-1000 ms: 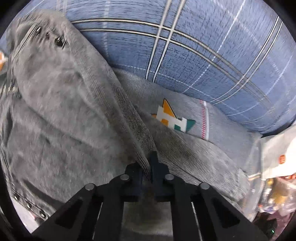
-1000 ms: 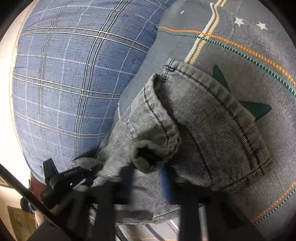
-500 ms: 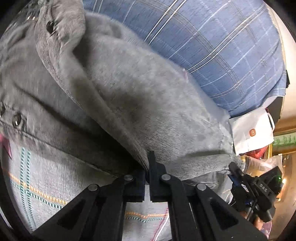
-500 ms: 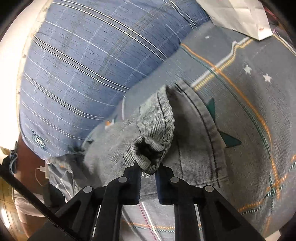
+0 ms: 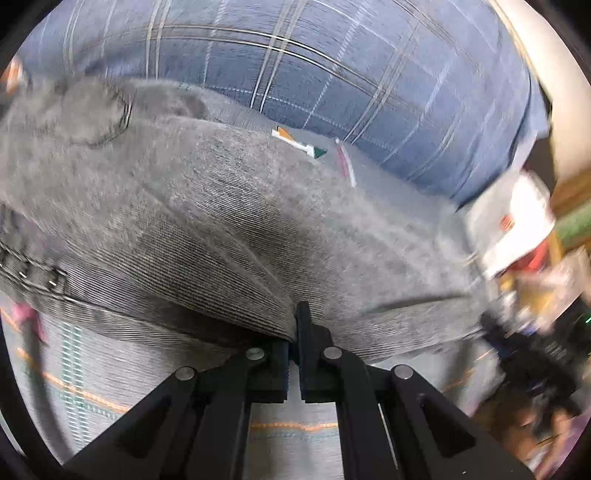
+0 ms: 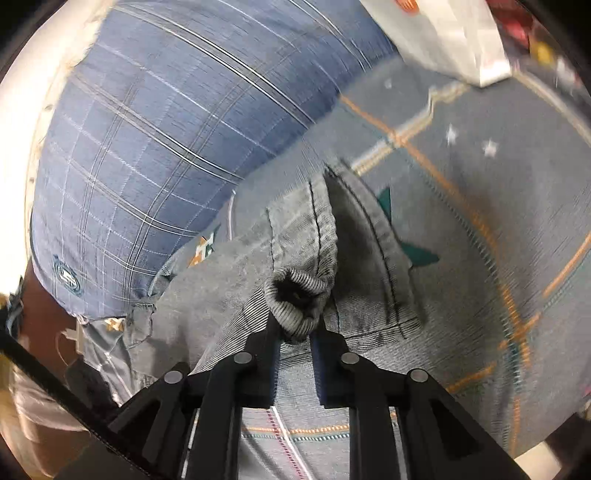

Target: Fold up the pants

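Note:
Grey corduroy pants fill the left wrist view, draped over a grey patterned bedsheet. My left gripper is shut on a fold of the pants fabric at its near edge. In the right wrist view the pants lie bunched, with a stitched hem standing up. My right gripper is shut on a rolled bunch of the pants fabric, held a little above the sheet.
A blue plaid pillow lies just behind the pants; it also shows in the right wrist view. A white paper bag and clutter sit at the right, and the bag shows at the top right.
Both grippers have moved with the pants still held. In the left view the fabric has swung down and spread flatter across the sheet. The right view has shifted, bringing the bag closer.

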The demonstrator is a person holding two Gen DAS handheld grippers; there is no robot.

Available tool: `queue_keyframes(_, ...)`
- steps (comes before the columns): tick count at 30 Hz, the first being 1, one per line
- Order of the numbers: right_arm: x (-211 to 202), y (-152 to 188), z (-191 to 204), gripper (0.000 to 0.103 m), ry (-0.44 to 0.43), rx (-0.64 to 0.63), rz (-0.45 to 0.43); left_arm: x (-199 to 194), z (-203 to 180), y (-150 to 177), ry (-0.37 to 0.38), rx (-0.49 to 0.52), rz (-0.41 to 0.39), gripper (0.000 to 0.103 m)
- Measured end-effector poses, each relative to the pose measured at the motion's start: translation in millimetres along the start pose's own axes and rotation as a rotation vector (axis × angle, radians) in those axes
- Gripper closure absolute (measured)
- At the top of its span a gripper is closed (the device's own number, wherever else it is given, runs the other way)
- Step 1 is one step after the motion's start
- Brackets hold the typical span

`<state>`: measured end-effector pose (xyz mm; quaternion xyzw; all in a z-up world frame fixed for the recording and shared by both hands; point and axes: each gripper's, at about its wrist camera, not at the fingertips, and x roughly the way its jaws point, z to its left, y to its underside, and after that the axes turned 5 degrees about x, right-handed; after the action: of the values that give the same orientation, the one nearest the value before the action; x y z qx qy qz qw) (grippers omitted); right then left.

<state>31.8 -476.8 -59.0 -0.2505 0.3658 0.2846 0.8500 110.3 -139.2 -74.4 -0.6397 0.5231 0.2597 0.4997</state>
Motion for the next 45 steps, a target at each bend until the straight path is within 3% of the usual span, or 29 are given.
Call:
queue_keyframes(3,27.2,7.0,-3.4,0.086,0.133,-0.045,0.078,22.9,-1.1,-1.9,-0.044,0.032,0.081,0.099)
queue_keyframes(5,38.8,11.3,1.0,0.085,0.218,-0.102,0.104,21.9,-2.5,-2.5,-0.030,0.043,0.056,0.099)
queue_keyframes(7,35.4,11.8,5.0,0.071,0.244,-0.125,0.069,23.7,-6.1,-1.3,-0.041,0.081,0.064,0.097)
queue_keyframes(9,28.0,9.8,6.1,0.046,0.311,-0.143,0.009,17.0,-9.8,1.8,-0.043,0.127,0.074,0.090)
queue_keyframes(11,18.3,8.3,13.8,0.045,0.351,-0.168,-0.058,3.9,-13.4,3.6,-0.025,0.166,0.055,0.068)
queue_keyframes(14,-10.7,17.5,40.9,0.034,0.372,-0.258,-0.240,-31.9,-7.2,8.1,-0.031,0.206,-0.029,0.045)
queue_keyframes(17,-31.8,42.6,82.2,0.028,0.322,-0.437,-0.405,-68.2,8.9,7.1,-0.060,0.213,-0.118,0.040)
queue_keyframes(20,-28.4,76.2,125.7,0.021,0.189,-0.564,-0.431,-95.6,36.5,3.5,-0.130,0.176,-0.167,0.038)
queue_keyframes(23,-4.7,106.3,165.6,0.021,-0.037,-0.670,-0.284,-122.3,78.1,-3.8,-0.212,0.150,-0.203,0.038)
queue_keyframes(27,47.1,139.2,215.1,0.021,-0.150,-0.730,-0.070,-137.1,144.6,-20.4,-0.302,0.058,-0.236,0.035)
queue_keyframes(30,91.6,165.2,248.7,0.025,-0.093,-0.848,0.012,-133.9,187.5,-25.8,-0.300,-0.074,-0.175,0.035)
queue_keyframes(32,121.8,182.1,271.9,0.031,-0.062,-0.933,0.063,-138.3,203.2,-30.6,-0.241,-0.122,-0.162,0.035)
queue_keyframes(34,145.6,195.2,287.3,0.031,-0.060,-0.970,0.106,-142.0,221.0,-36.4,-0.199,-0.180,-0.148,0.035)
queue_keyframes(39,204.9,229.9,324.9,0.043,-0.025,-1.106,0.166,-145.3,271.1,-39.8,-0.174,-0.371,-0.131,0.035)
queue_keyframes(41,222.9,241.4,333.7,0.044,0.034,-1.183,0.142,-138.8,281.6,-38.6,-0.157,-0.425,-0.111,0.035)
queue_keyframes(43,235.9,245.1,337.8,0.058,0.094,-1.202,0.120,-132.0,283.9,-38.0,-0.126,-0.434,-0.090,0.035)
queue_keyframes(44,239.9,243.9,337.5,0.075,0.090,-1.194,0.130,-130.1,280.9,-38.5,-0.119,-0.425,-0.087,0.035)
queue_keyframes(45,242.1,242.2,336.7,0.083,0.091,-1.185,0.131,-129.0,278.0,-38.9,-0.119,-0.415,-0.089,0.035)
